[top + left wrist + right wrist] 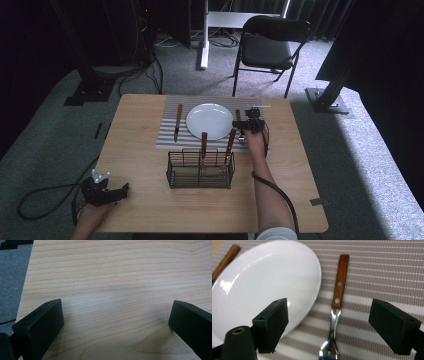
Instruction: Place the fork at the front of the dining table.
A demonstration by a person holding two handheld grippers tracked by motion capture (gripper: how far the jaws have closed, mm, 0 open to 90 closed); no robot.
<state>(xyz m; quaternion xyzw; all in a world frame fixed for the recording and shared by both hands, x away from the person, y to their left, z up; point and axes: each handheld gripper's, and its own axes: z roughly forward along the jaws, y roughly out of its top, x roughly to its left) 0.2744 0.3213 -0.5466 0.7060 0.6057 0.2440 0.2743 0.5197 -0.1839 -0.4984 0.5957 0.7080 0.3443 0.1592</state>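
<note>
White plate [210,120] centred on a striped placemat [167,137] on a wooden table [140,200]. Wood-handled utensil [337,302], metal end toward the camera, flat on the mat just right of the plate; right gripper [329,327] over it, jaws apart. Wood-handled knife [177,121] left of the plate. Wire caddy [200,170] in front, two handles upright. Left gripper [115,322] far front-left of the plate, jaws spread over bare wood.

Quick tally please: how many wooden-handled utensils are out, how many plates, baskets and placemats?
Wooden-handled utensils: 4 (knife left of the plate, utensil right of it between the right gripper's open jaws, two handles standing in the basket)
Plate: 1
Wire basket: 1
Striped placemat: 1
Total: 7
</note>
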